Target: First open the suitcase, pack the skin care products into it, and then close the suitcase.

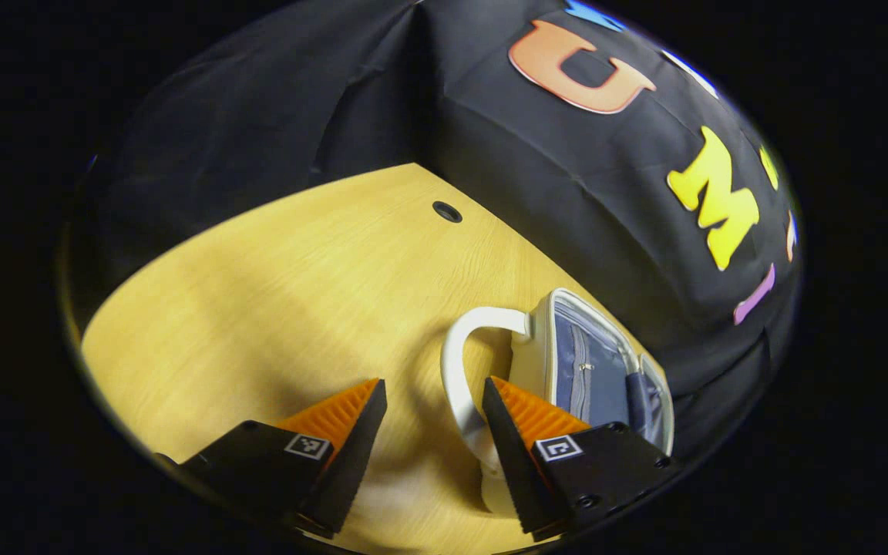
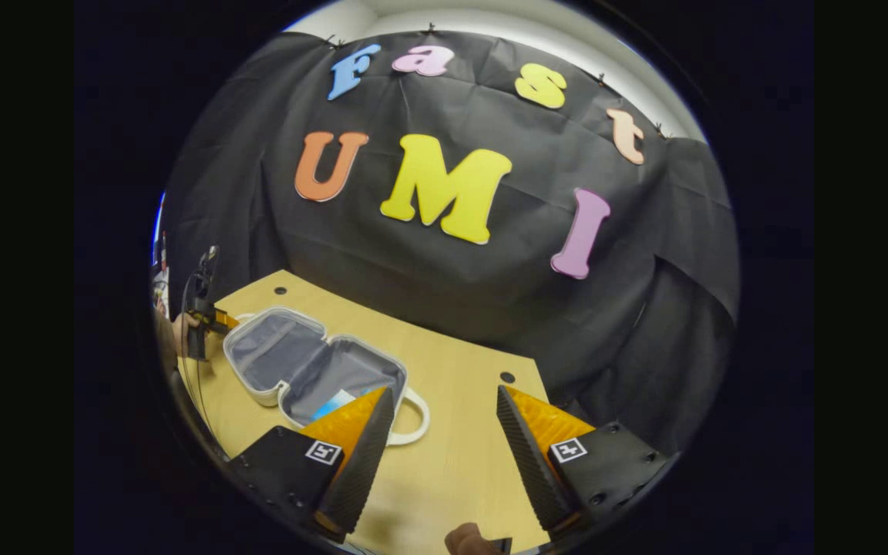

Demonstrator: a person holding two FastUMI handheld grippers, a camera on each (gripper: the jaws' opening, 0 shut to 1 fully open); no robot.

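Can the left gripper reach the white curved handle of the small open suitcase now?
Probably yes. The left gripper is open, and the white curved handle lies just ahead of its right finger on the wooden table, with nothing between them. The suitcase lies open.

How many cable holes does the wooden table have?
2 visible. One hole is at the far corner behind the open suitcase; the other is near the wall, ahead of the right tongs. More may be hidden.

Left claw (image 1: pixel 435 405) gapes wide, both orange fingers apart and holding nothing; right claw (image 2: pixel 444 412) likewise spread, a fingertip (image 2: pixel 465 538) at six o'clock
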